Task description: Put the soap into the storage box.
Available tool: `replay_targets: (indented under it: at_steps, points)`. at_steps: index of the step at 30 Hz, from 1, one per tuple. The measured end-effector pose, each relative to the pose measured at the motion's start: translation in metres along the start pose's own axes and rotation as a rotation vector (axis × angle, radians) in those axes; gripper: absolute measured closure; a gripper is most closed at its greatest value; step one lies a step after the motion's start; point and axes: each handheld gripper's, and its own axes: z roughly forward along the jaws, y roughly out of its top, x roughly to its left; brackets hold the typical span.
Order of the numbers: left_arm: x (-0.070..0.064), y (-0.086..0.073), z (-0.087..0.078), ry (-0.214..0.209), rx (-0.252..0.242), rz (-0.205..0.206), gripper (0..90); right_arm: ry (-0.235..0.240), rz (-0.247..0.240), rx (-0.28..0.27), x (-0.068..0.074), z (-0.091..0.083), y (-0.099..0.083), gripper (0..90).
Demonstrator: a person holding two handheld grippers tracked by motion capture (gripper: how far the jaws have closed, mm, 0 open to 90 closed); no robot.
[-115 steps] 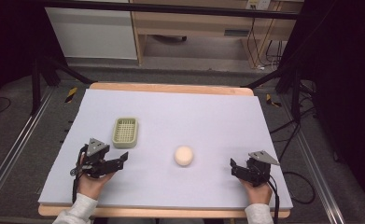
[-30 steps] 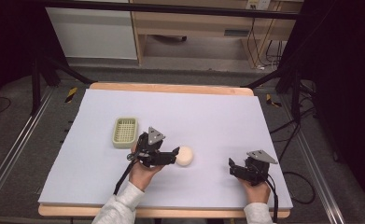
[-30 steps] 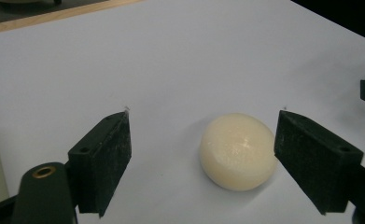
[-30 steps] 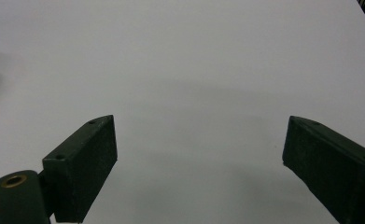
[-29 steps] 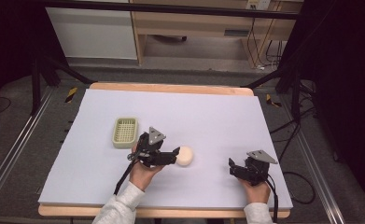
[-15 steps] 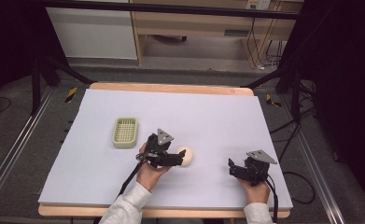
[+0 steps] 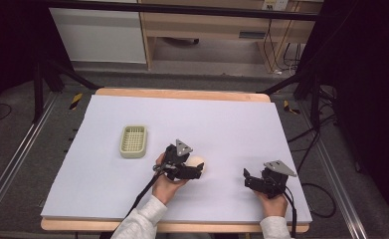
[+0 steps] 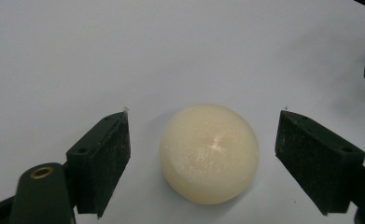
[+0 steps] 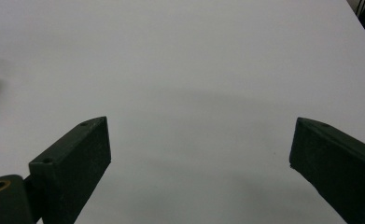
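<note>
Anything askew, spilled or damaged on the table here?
Nothing stands out. The cream round ball sits intact on the white table sheet, centred between the open jaws of the left gripper with a gap on each side. The pale green slatted basket lies flat and upright. The right gripper is open over bare sheet.
</note>
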Motion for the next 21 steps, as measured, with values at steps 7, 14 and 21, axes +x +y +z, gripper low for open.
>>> replay_targets:
  at_steps: [7, 14, 21]
  points:
    - [-0.003, 0.0, 0.008, 0.001, 0.017, 0.006, 17.1, 0.003, -0.005, 0.005, 0.001, 0.0, 0.0, 5.8]
    - [-0.007, -0.001, 0.015, 0.0, 0.035, 0.013, 17.0, 0.004, -0.01, 0.009, 0.001, 0.001, 0.0, 5.9]
    - [-0.007, -0.002, 0.021, 0.0, 0.056, 0.015, 16.7, 0.008, -0.006, 0.012, 0.001, 0.001, 0.0, 6.0]
